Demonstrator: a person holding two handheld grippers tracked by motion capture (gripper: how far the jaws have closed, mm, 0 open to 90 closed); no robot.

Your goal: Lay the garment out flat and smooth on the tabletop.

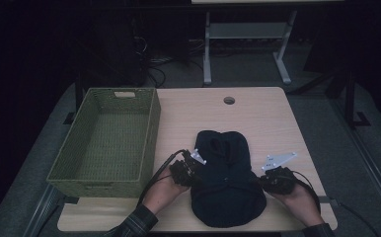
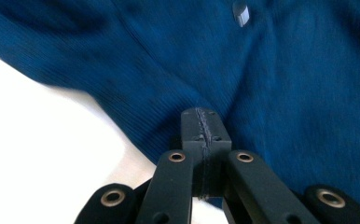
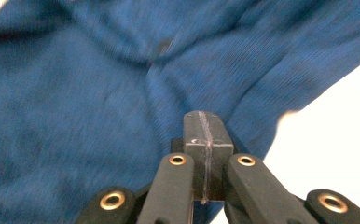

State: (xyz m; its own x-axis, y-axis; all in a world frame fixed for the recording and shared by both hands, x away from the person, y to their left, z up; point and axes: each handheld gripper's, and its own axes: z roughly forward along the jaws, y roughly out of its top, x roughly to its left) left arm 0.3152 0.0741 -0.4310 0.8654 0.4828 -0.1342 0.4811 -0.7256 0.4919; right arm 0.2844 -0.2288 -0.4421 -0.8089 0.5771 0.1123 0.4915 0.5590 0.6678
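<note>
My left tool [image 2: 201, 135] has its jaws pressed together at the left edge of the dark blue knitted garment [image 1: 226, 177]; my right tool [image 3: 205, 137] is likewise closed at the opposite edge, and I cannot tell whether either actually pinches cloth. The garment lies between them on the light wooden table [image 1: 272, 123], near its front edge, long axis running away from me. The green woven rectangular basket [image 1: 151, 128] stands open to the left, so my left tool is the nearer one; I judge any transfer goes leftward.
</note>
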